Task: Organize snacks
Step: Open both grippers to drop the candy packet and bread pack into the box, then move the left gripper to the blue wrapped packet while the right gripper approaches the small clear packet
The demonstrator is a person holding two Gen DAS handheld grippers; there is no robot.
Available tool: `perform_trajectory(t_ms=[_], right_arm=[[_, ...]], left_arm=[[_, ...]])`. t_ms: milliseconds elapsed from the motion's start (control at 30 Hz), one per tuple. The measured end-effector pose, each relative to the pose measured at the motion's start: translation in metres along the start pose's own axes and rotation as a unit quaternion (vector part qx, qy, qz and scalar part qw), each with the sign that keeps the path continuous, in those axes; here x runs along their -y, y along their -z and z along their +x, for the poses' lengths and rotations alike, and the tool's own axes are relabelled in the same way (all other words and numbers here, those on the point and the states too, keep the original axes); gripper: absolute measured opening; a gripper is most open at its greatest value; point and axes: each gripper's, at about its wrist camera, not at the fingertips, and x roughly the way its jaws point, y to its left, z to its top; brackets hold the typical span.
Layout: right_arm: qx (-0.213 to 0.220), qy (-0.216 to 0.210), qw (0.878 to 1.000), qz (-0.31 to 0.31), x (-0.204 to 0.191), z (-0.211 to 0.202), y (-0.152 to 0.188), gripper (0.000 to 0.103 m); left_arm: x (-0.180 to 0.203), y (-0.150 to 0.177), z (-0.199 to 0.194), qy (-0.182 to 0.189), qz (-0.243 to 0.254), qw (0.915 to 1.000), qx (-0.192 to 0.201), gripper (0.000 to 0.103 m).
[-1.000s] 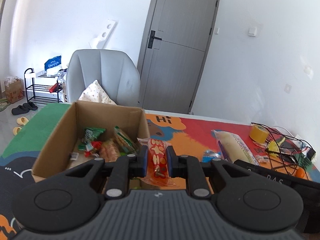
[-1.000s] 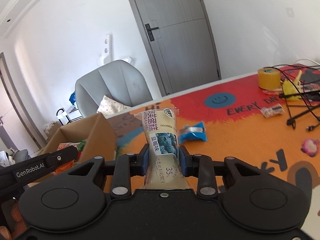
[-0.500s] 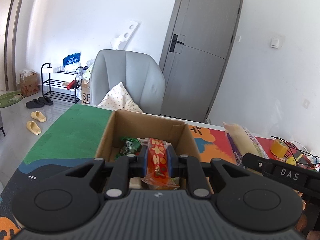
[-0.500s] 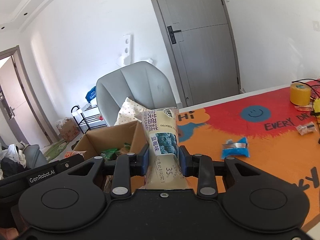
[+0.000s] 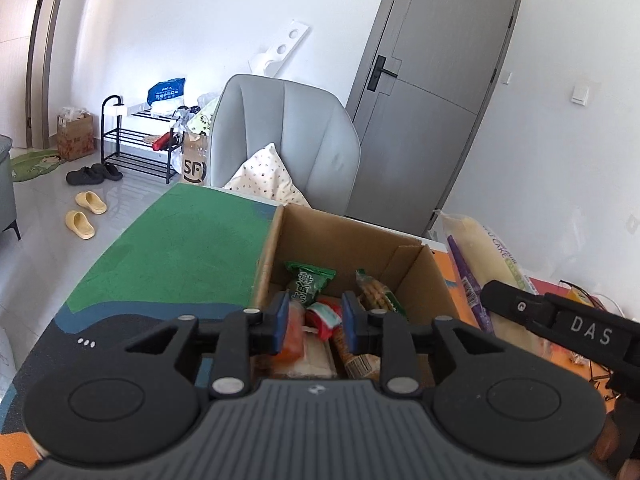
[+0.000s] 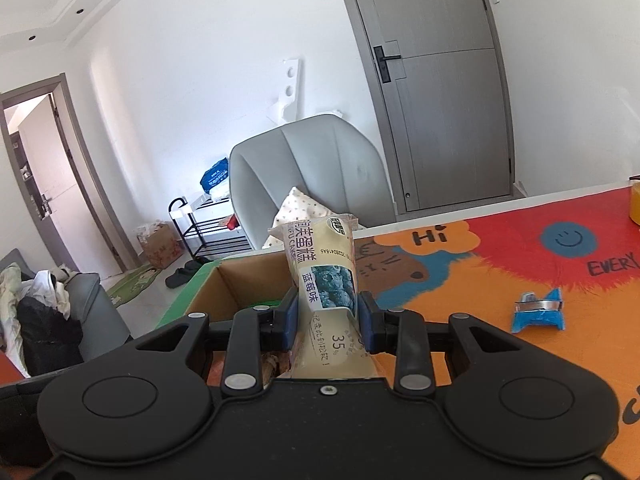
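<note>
Now that the left gripper (image 5: 313,322) has spread and dropped its orange-red snack pack into the brown cardboard box (image 5: 348,236) (one delivered), the right gripper (image 6: 327,320) still pinches the cream blueberry cake packet (image 6: 320,268).

"das" on right hand-held gripper (image 5: 560,320); "hi" on mat (image 6: 520,264); "35" on cake pack (image 6: 324,280).

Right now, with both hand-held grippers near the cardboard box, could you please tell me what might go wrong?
1. The right hand-held gripper grips the blueberry cake pack low, so its tall top could tip or slip.
2. The cardboard box already holds several snacks, so the long pack may catch on its rim.
3. The open left hand-held gripper sits above the box, so the two may collide.
</note>
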Motion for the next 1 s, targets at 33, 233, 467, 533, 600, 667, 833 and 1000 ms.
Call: perform_trajectory(t_ms=[33,233,467,533,600,667,833,1000], right_arm=[[-0.001,-0.001,1.000,0.000,-0.002,0.002,0.000,0.031],[-0.003,-0.010,1.000,0.005,-0.009,0.007,-0.002,0.032],[0.001,-0.010,1.000,0.007,-0.014,0.006,-0.001,0.052],[0.000,-0.004,1.000,0.012,-0.010,0.003,-0.001,0.052],[0.000,0.005,1.000,0.015,-0.005,0.000,0.000,0.052],[0.001,0.013,1.000,0.019,0.001,-0.004,0.001,0.052],[-0.002,0.034,0.999,0.028,0.017,-0.015,0.007,0.053],[-0.005,0.050,0.998,0.039,0.033,-0.025,0.013,0.063]], left_arm=[[0.000,-0.001,-0.001,-0.003,-0.001,1.0000,0.003,0.035],[-0.007,-0.005,-0.009,-0.009,-0.012,0.9997,0.018,0.051],[-0.013,-0.005,-0.011,-0.016,-0.017,0.9995,0.022,0.065],[-0.013,-0.006,-0.011,-0.016,-0.019,0.9994,0.025,0.069],[-0.011,-0.005,-0.012,-0.017,-0.017,0.9993,0.027,0.074],[-0.007,-0.004,-0.013,-0.017,-0.013,0.9993,0.029,0.076],[0.003,0.000,-0.015,-0.016,-0.002,0.9995,0.029,0.083],[0.017,0.005,-0.014,-0.016,0.007,0.9996,0.023,0.089]])
